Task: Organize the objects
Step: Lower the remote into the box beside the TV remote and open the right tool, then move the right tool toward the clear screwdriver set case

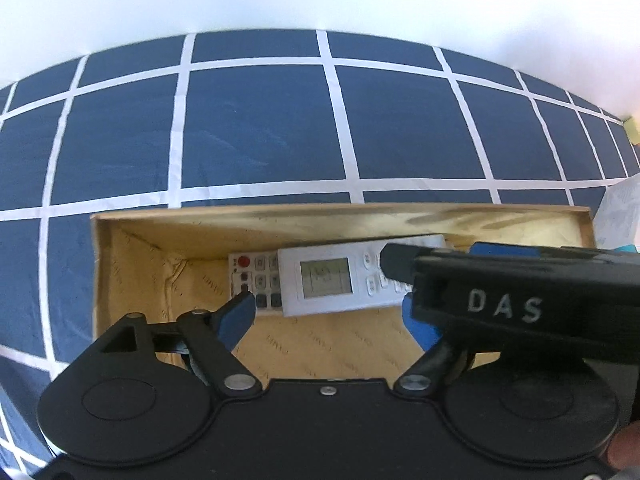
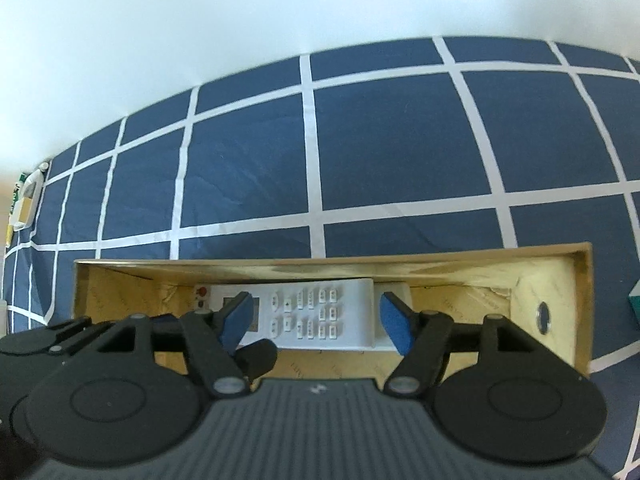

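An open cardboard box (image 1: 132,248) (image 2: 576,280) lies on a blue checked bedsheet. Inside it a white remote with a screen (image 1: 326,278) (image 2: 316,312) rests across a second remote with a red button (image 1: 256,276) (image 2: 202,293). My left gripper (image 1: 328,320) hovers over them, open, with its blue pads (image 1: 236,316) apart and clear of the white remote. The right gripper's black body marked DAS (image 1: 504,308) covers most of the left gripper's right finger. My right gripper (image 2: 316,320) is also open, its pads (image 2: 394,324) standing above the ends of the white remote without pressing it.
The bedsheet (image 1: 260,132) (image 2: 392,152) runs back to a white wall. A white bottle-like item (image 2: 28,196) lies at the sheet's left edge, a teal object (image 2: 634,304) and pale patterned material (image 1: 620,216) to the box's right. A small round dark object (image 2: 544,318) sits in the box's right end.
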